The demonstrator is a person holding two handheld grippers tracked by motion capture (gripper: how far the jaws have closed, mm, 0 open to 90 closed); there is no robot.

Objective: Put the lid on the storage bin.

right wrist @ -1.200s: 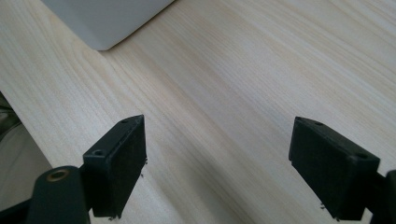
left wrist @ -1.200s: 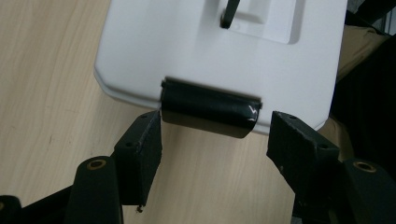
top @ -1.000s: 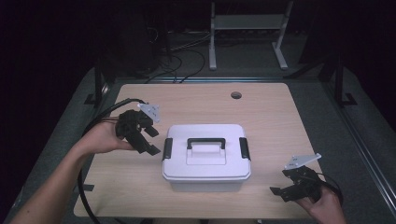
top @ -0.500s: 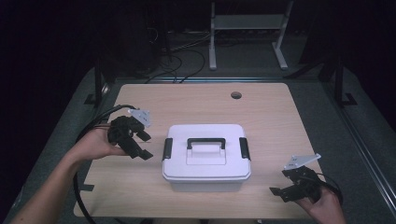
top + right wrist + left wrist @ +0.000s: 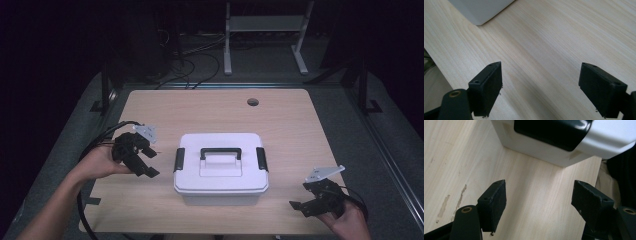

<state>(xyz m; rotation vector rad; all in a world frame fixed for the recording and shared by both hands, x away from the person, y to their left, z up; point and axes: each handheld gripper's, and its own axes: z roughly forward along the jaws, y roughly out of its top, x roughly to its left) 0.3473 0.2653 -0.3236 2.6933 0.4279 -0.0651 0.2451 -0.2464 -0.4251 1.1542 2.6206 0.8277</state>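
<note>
White boxy plastic bin (image 5: 220,167), glossy black latches, btwn wide-open left gripper (image 5: 142,162) & right gripper (image 5: 306,205).

A white lidded box (image 5: 220,167) with black latches sits mid-table (image 5: 280,115). The left gripper (image 5: 142,162), jaws apart, hovers near its left latch; the right gripper (image 5: 306,204) rests by the front right corner.

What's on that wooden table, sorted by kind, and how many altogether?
White storage box with black handle and two black side latches: 1
Hand-held grippers: 2, the left gripper and the right gripper, both open and empty
Total: 3
</note>
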